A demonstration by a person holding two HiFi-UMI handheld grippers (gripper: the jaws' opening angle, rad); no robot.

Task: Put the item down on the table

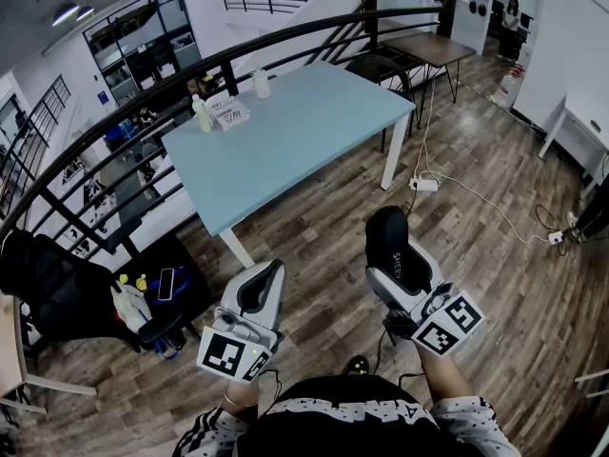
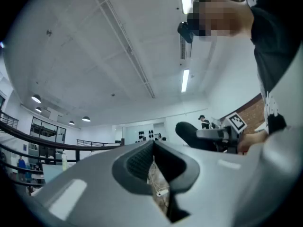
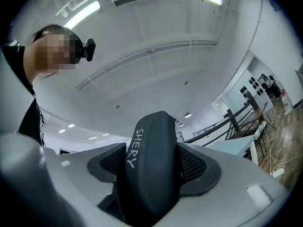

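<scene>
The right gripper (image 1: 396, 267) clasped the black case (image 1: 387, 234), short of the table's (image 1: 285, 146) near edge — next it needed carrying over — while the left gripper (image 1: 265, 280) was closed and empty.

Black curved railing (image 1: 285, 34) runs top L to centre. Just beside it: white bottle (image 1: 262, 84), green-ish bottle (image 1: 202, 114), printed card (image 1: 231, 114) btwn them. Wood floor (image 1: 495, 284) w/ white power strip (image 1: 424, 185) and a white cable (image 1: 476, 198) trailing R. Brown desk (image 1: 433, 48) at back, black chair (image 1: 381, 68) next to it. Low L: black seat (image 1: 181, 272) w/ phone (image 1: 166, 284) on top, yellow bits (image 1: 133, 281) beside. Strip lights (image 2: 185, 79) on ceiling.
</scene>
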